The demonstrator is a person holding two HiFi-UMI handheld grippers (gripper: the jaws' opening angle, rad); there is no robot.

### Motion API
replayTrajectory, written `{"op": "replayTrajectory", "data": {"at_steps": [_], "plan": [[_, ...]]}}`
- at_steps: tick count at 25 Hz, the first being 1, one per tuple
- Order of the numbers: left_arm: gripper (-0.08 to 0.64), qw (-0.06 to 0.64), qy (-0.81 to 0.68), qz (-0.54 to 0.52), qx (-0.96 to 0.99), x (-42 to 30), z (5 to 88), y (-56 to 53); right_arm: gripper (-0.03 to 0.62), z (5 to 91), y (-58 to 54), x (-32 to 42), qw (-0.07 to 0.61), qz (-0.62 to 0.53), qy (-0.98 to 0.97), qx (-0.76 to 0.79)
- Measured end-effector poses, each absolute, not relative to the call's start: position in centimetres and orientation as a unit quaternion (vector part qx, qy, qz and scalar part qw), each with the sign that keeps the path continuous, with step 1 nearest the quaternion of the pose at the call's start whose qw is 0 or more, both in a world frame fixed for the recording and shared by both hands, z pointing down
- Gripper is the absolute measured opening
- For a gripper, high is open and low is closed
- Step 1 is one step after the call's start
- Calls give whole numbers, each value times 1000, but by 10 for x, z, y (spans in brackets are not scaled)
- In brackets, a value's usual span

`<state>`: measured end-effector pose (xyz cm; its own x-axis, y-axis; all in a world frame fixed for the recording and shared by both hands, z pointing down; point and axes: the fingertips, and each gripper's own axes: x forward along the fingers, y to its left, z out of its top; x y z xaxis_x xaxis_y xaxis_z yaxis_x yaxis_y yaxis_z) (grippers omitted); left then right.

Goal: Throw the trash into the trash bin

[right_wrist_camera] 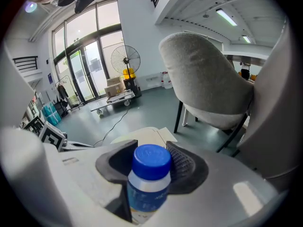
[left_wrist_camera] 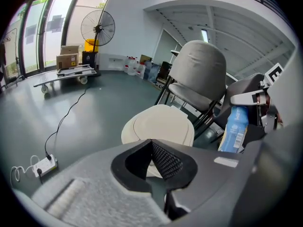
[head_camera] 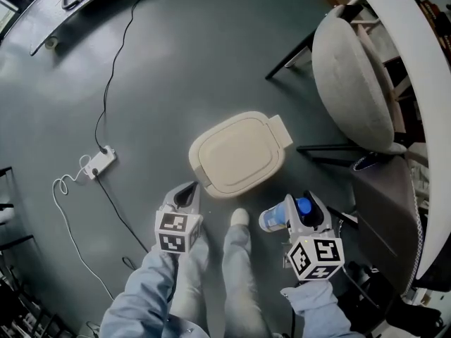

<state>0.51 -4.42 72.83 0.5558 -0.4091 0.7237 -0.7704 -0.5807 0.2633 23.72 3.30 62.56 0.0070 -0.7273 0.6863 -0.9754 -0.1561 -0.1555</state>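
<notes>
A cream trash bin stands on the dark floor with its lid down; it also shows past the jaws as the bin and the bin. My right gripper is shut on a plastic bottle with a blue cap and blue label, held just right of the bin. In the right gripper view the bottle stands between the black pads. My left gripper hovers at the bin's near left edge, its jaws together with nothing between them. The left gripper view also catches the bottle.
A grey padded chair on black legs stands right of the bin, next to a white table edge. A power strip and its cables lie on the floor at left. The person's shoe is by the bin. A cart and fan stand far off.
</notes>
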Motion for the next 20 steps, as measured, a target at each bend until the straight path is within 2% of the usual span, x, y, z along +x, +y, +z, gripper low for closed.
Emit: {"op": "replayTrajectory", "data": {"at_steps": [20], "plan": [[9, 303, -340, 350, 819, 7, 781, -49, 190, 640, 33, 246, 185, 354, -595, 697]]}}
